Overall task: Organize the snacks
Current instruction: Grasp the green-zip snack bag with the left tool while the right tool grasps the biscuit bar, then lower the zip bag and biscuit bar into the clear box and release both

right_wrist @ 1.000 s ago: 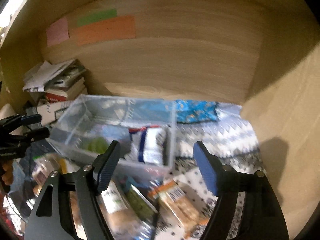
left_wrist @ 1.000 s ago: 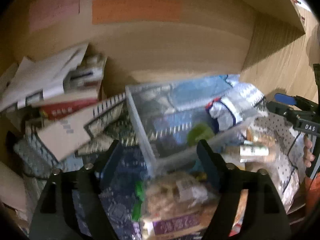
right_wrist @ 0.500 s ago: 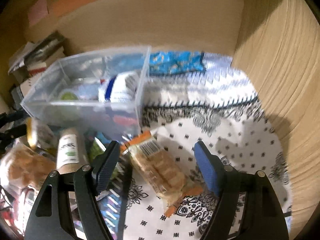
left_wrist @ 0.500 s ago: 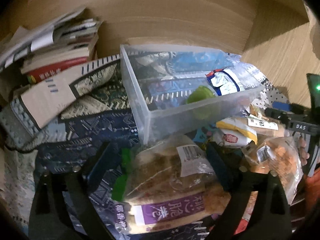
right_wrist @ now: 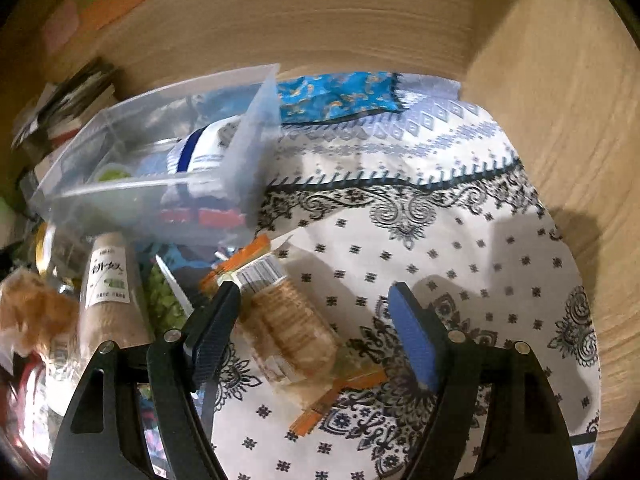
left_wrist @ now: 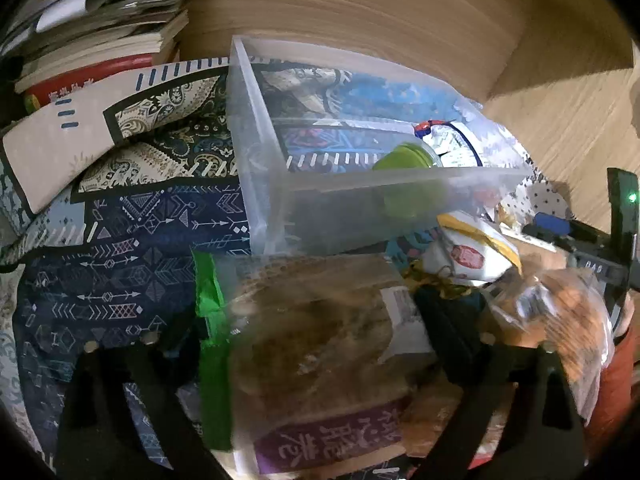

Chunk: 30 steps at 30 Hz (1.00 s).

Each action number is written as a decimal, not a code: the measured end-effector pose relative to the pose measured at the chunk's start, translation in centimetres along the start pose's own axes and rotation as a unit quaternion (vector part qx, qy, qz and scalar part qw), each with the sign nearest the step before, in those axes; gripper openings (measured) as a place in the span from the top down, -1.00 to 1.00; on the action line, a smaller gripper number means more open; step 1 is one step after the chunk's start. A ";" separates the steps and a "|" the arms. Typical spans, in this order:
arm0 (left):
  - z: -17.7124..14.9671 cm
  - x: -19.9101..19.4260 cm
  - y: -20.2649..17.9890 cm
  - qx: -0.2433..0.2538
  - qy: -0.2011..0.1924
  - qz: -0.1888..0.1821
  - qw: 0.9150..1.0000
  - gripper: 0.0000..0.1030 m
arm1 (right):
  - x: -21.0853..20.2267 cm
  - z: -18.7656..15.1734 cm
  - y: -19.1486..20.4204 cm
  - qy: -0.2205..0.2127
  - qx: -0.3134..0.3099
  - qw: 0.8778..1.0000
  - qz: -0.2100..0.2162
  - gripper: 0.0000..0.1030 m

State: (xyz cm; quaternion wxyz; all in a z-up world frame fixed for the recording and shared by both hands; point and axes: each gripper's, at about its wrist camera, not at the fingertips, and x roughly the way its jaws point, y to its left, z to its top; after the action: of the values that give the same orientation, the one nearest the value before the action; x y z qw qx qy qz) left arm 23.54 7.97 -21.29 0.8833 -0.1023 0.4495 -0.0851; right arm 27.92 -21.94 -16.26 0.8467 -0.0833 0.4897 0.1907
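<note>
A clear plastic bin (left_wrist: 360,200) stands on patterned cloth and holds a green-lidded cup (left_wrist: 404,158) and a white and blue packet (left_wrist: 452,144). My left gripper (left_wrist: 316,328) is open, its fingers on either side of a clear bag of brown pastries with a purple label (left_wrist: 320,360) in front of the bin. My right gripper (right_wrist: 316,320) is open over an orange-edged pack of round crackers (right_wrist: 288,320) lying on the white cloth. The bin (right_wrist: 160,184) is up and left of it.
More snacks lie in front of the bin: a white and yellow packet (left_wrist: 472,252), a bag of orange-brown pieces (left_wrist: 560,320), a tall wafer pack (right_wrist: 108,292), a green packet (right_wrist: 164,300). Books (left_wrist: 100,48) are stacked at the far left. Wooden walls close the back and right.
Both grippers have moved down and forward toward the snacks. The left one now straddles the purple-labelled bag. The right one has closed in over the cracker pack.
</note>
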 end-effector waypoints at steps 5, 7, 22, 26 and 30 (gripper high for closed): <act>-0.1 -0.3 -0.1 0.006 -0.005 0.000 1.000 -0.42 | 1.0 0.2 0.1 0.015 -0.004 1.000 0.008 -0.35; -0.2 -0.7 -0.3 0.010 -0.010 0.004 1.000 -0.32 | 1.3 0.1 0.0 0.022 -0.004 1.000 0.011 -0.18; 0.0 -6.5 -0.2 0.022 -0.081 0.040 0.996 -0.24 | -2.3 0.6 0.6 -0.041 -0.004 0.998 -0.042 0.38; 0.5 -8.5 -0.5 0.027 -0.105 0.044 0.993 -0.22 | -4.5 1.5 1.2 -0.073 -0.005 0.996 -0.042 0.38; 1.4 -9.6 -1.1 0.032 -0.124 0.037 0.991 -0.18 | -6.8 2.8 2.2 -0.107 -0.006 0.994 -0.028 0.38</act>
State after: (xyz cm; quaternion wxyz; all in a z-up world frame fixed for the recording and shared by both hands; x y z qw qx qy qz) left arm 19.00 9.43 -12.73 0.9376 -0.0674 0.3370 -0.0533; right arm 26.22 -20.64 -8.91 0.8987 -0.0812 0.3927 0.1778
